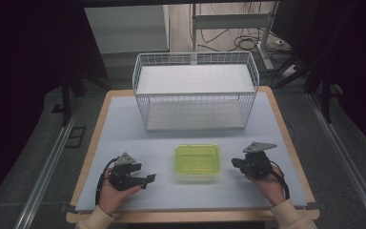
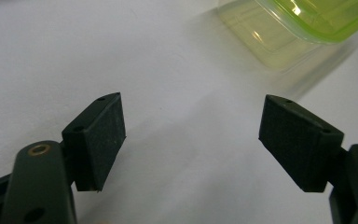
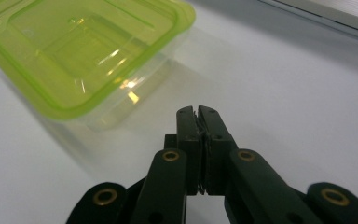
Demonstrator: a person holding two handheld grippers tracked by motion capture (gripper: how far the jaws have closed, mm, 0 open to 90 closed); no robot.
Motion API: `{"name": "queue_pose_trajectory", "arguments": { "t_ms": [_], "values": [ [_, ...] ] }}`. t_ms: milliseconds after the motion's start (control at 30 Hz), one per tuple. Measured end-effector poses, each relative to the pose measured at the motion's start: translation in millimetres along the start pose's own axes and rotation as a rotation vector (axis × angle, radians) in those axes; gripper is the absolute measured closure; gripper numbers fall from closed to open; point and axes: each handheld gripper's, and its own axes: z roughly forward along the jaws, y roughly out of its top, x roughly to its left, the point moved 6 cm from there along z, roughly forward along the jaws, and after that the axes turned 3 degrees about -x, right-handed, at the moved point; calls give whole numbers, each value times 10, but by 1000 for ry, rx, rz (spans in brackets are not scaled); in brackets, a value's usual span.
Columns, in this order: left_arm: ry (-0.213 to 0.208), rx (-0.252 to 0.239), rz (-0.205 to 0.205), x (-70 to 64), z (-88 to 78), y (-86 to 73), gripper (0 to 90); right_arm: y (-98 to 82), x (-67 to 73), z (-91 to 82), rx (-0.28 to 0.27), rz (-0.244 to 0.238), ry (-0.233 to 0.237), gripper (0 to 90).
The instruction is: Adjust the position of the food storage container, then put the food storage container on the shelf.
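Left gripper (image 1: 145, 180) spread wide, right gripper (image 1: 235, 163) clenched empty, green-lidded container (image 1: 197, 162) between them, untouched.

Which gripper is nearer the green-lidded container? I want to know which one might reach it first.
Right, by a little. The right gripper, jaws shut, sits just off the container's right edge. The left gripper, jaws open, lies farther off to its lower left; neither touches it.

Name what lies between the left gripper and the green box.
Nothing: in the high view, bare table separates the left gripper from the green box.
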Motion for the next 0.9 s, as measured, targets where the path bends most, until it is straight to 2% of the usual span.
{"name": "queue_pose_trajectory", "arguments": {
  "t_ms": [200,267,300,367,433,500,567,633,700,800,833,867,900],
  "values": [
    [12,0,7,-2,-1,6,225,-50,-58,-53,-8,38,13,880],
    [16,-1,9,-2,1,13,225,-39,-62,-58,-15,49,26,850],
    [16,-3,8,-3,0,18,224,-31,-56,-62,-19,53,36,812],
    [13,-10,4,-12,1,37,221,-7,-34,-69,-36,71,63,643],
    [27,-13,13,-25,1,58,224,23,-7,-74,-45,114,119,508],
    [23,-15,11,-46,-4,80,225,69,5,-82,-72,174,151,409],
    [15,-17,3,-65,-1,103,230,117,12,-103,-97,184,159,344],
    [-1,-18,-10,-85,8,137,231,129,17,-114,-104,176,147,325],
    [2,-15,-8,-86,34,164,235,150,25,-117,-110,178,156,297],
    [-5,-2,-22,-95,91,206,239,165,37,-58,-100,217,190,265],
    [-17,-2,-32,-99,112,223,239,165,37,-58,-100,217,190,265],
    [-53,-1,-67,-111,141,257,238,173,40,-25,-100,226,198,262],
    [-53,-1,-67,-111,141,257,238,173,40,-25,-100,226,198,262]
  ]
}}
